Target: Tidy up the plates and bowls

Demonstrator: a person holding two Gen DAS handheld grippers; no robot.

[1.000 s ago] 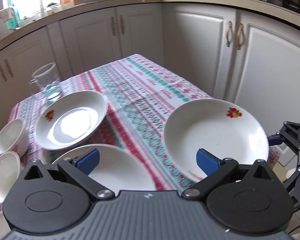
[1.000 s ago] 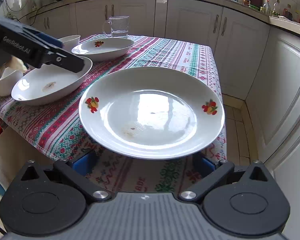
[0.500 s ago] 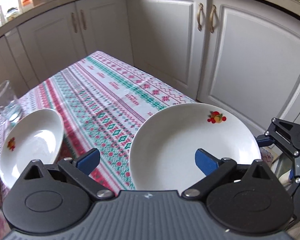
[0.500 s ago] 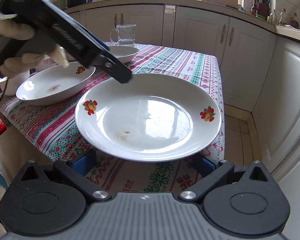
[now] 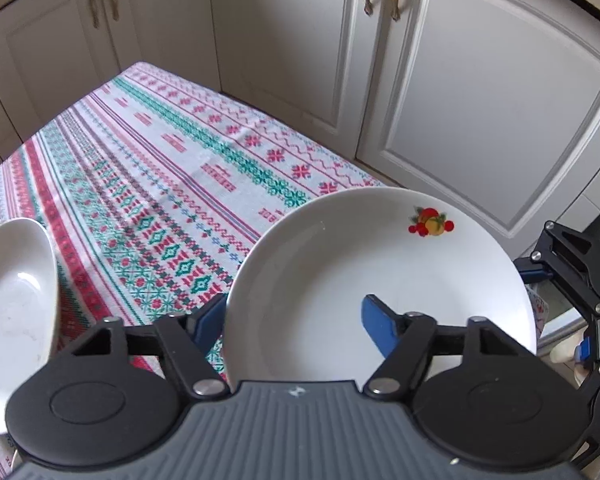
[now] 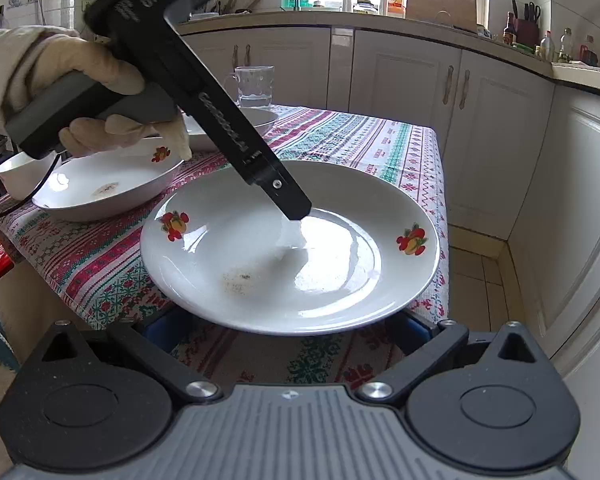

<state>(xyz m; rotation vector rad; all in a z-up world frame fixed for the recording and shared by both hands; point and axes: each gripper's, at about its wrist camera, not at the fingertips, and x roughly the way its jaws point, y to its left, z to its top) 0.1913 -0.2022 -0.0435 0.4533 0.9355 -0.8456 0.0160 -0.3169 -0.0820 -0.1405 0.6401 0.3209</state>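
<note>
A white plate with fruit decals point(image 5: 364, 264) point(image 6: 300, 248) sits at the near corner of the table. My left gripper point(image 5: 294, 322) is open and straddles its rim: one blue finger point(image 5: 380, 330) lies over the plate, the other below its edge. In the right wrist view the left gripper's finger point(image 6: 292, 204) reaches over the plate's middle. My right gripper point(image 6: 288, 332) is open, its blue fingers under the plate's near rim. A second white plate point(image 5: 12, 312) point(image 6: 108, 188) lies to the left.
The patterned tablecloth point(image 5: 160, 168) covers the table. A glass mug point(image 6: 256, 86), another plate point(image 6: 260, 118) and a small white bowl point(image 6: 14, 170) stand at the far side. White cabinets point(image 5: 480, 100) stand close behind the table.
My left gripper has moved right and down onto the near plate, its fingers now around the rim. The right gripper has stayed at the plate's opposite edge.
</note>
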